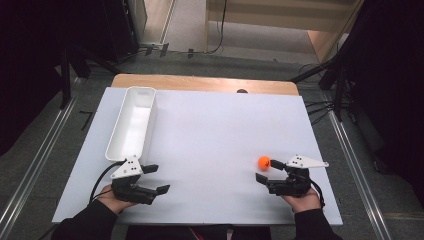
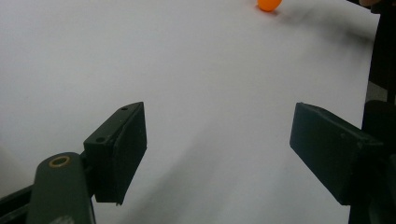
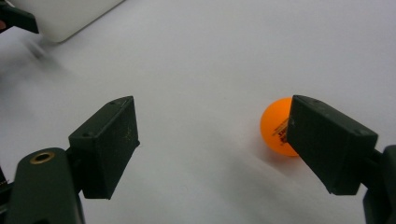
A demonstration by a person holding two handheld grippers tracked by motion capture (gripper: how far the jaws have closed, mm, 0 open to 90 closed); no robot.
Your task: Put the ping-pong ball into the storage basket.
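— Where lit from above, glows orange: ball [image 1: 264, 162], resting on the white sheet [image 1: 215, 150] toward the near right of the tabletop [image 1: 200, 83]. Seen closer?

— Yes, in the right gripper view: ball [image 3: 276, 126] partly hidden behind the right-hand jaw, carrying a small printed mark. Lies on the sheet, not between the jaws; looks just beside that jaw, though contact cannot be told.

— And the right gripper [image 1: 270, 170]?

— Released, jaws spread wide with bare sheet between them. Held low over the sheet by a hand [image 1: 301, 201] in a dark sleeve, pointing leftward, ball right at its far jaw tip.

— Left gripper [image 1: 154, 178]?

— Also released, jaws wide apart, nothing between. Held at the near left, well apart from the ball, pointing right. From its own camera, ball [image 2: 269, 4] sits far off at the top edge.

— Anything else on the sheet?

— Long white bin [image 1: 134, 122], standing at the far left, running front to back, near end just beyond the left gripper. Appears hollow and bare inside. Corner of it visible at the top left of the right gripper view, bin [image 3: 70, 18].

— Beyond the sheet?

— Wooden tabletop edge showing at the far side, grey floor around.
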